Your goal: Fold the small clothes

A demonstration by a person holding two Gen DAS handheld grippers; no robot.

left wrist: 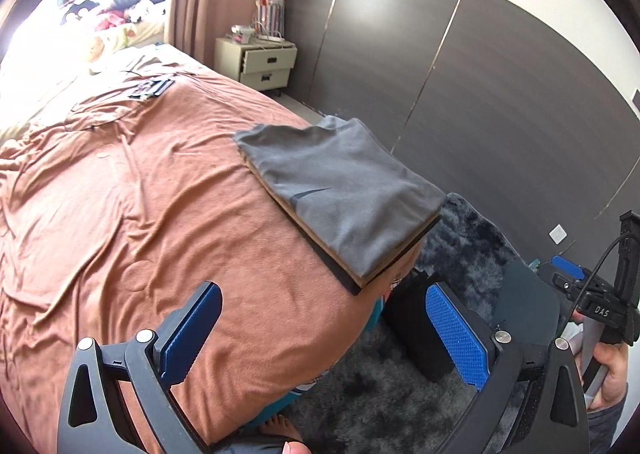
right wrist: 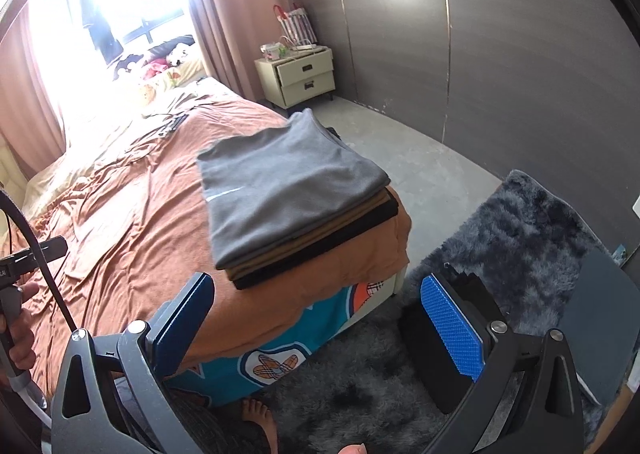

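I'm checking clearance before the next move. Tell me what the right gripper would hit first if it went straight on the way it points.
Probably the brown bedspread near the bed's corner, just short of the folded stack. The right gripper is open and empty, angled downward. Depth is hard to judge.

Light source: daylight through window (right wrist: 120, 5), blown out white.
Glare: washes over far end of bed (left wrist: 48, 65).
Edges: fisheye bending, dark corner vignette.
Focus: mostly sharp, mildly soft.
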